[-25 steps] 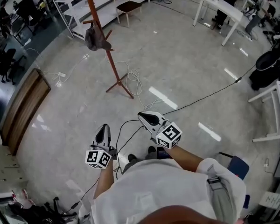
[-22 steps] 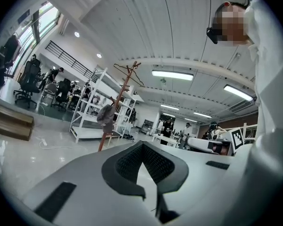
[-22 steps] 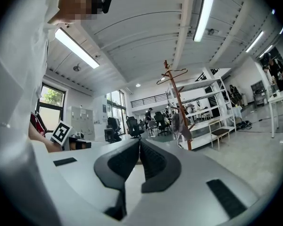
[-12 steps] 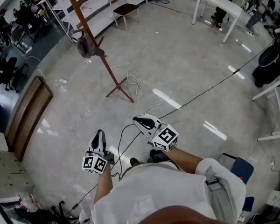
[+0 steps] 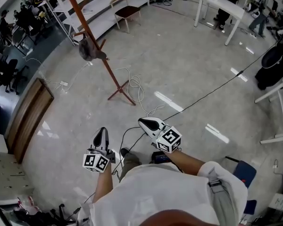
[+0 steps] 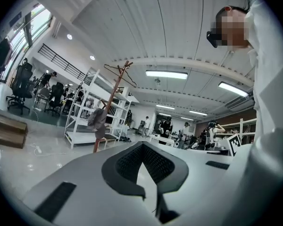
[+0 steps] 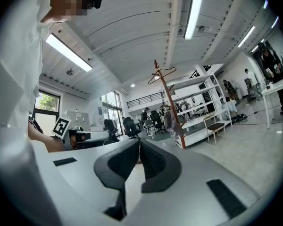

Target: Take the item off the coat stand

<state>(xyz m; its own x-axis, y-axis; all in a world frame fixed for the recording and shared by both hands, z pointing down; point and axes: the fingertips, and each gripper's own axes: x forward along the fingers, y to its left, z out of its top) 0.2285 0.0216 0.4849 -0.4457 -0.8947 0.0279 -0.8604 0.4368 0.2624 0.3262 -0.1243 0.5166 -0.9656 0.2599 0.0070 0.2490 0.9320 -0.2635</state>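
Operator, as I am viewing them on my feeds:
- I am seeing a white short-sleeved shirt [image 5: 151,192], with a grey strap [image 5: 218,188] crossing the right shoulder.
- Greyish trousers [image 5: 132,161] and one dark shoe [image 5: 125,151] are showing below.
- A dark head camera [image 6: 212,36] is riding on the head.
- The left gripper [image 5: 102,131] is showing a pale grey shell and black ribbed pads [image 6: 129,163]. It is carrying a white cube [image 5: 95,162] with black square markers.
- The right gripper [image 5: 142,121] is showing the same pale shell, black pads [image 7: 153,163] and dark slots on top. It is bearing its own marker cube [image 5: 169,139].
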